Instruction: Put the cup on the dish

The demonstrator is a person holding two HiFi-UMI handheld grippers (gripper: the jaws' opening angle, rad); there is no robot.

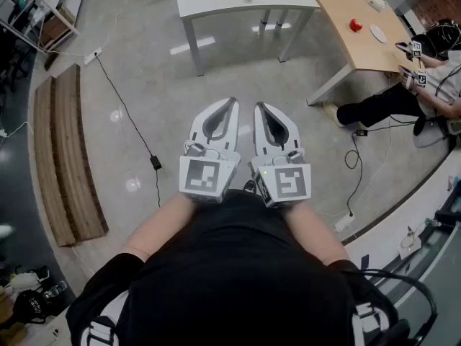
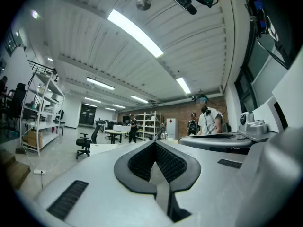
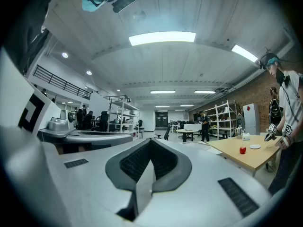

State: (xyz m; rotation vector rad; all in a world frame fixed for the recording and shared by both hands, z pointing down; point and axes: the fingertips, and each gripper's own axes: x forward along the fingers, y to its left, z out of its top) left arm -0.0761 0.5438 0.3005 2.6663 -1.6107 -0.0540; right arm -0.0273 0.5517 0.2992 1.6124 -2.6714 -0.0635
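Observation:
A small red cup [image 1: 355,25] stands on the light wooden table [image 1: 338,6] at the far right, with a white dish [image 1: 378,32] just to its right. The right gripper view shows the same cup [image 3: 243,150] and dish [image 3: 254,146] far off on that table [image 3: 236,157]. Both grippers are held close to my body, over the floor and well short of the table. My left gripper [image 1: 232,101] [image 2: 155,144] is shut and empty. Beside it, my right gripper [image 1: 258,107] [image 3: 150,141] is also shut with nothing between its jaws.
A white table [image 1: 216,2] stands ahead to the left of the wooden one. A person [image 1: 403,96] sits by the wooden table's right end. A black cable [image 1: 130,114] runs across the floor, and wooden boards [image 1: 65,157] lie at the left.

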